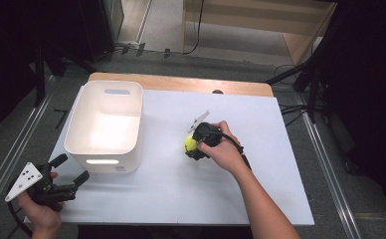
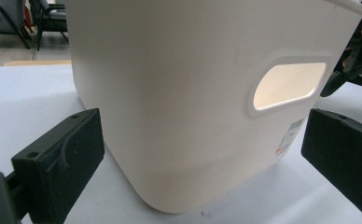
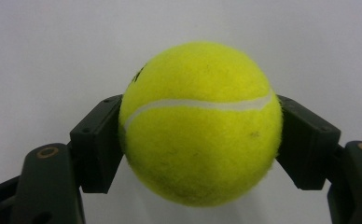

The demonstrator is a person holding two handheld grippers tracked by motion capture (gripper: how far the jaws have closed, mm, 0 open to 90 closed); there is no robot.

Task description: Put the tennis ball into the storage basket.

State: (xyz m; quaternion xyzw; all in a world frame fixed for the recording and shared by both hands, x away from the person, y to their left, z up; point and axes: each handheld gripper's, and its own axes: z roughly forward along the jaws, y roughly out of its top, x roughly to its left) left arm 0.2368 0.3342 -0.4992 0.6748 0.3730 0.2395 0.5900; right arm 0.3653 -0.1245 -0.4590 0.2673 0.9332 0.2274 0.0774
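Right gripper [image 1: 195,148] – clamped on fuzzy yellow tennis ball [image 3: 200,122] at mid-table, jaws on opposite sides for a secure lift | Left gripper [image 1: 66,174] – jaws apart, empty, parked facing white plastic handled bin [image 1: 105,124], likely the ball's destination.

Black 2-jaw grippers, grey dotted plate [image 1: 25,180], bare forearms

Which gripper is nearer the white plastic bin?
Left. The left gripper sits open just off the white plastic bin's near corner; the right gripper, apart, clamps the yellow tennis ball.
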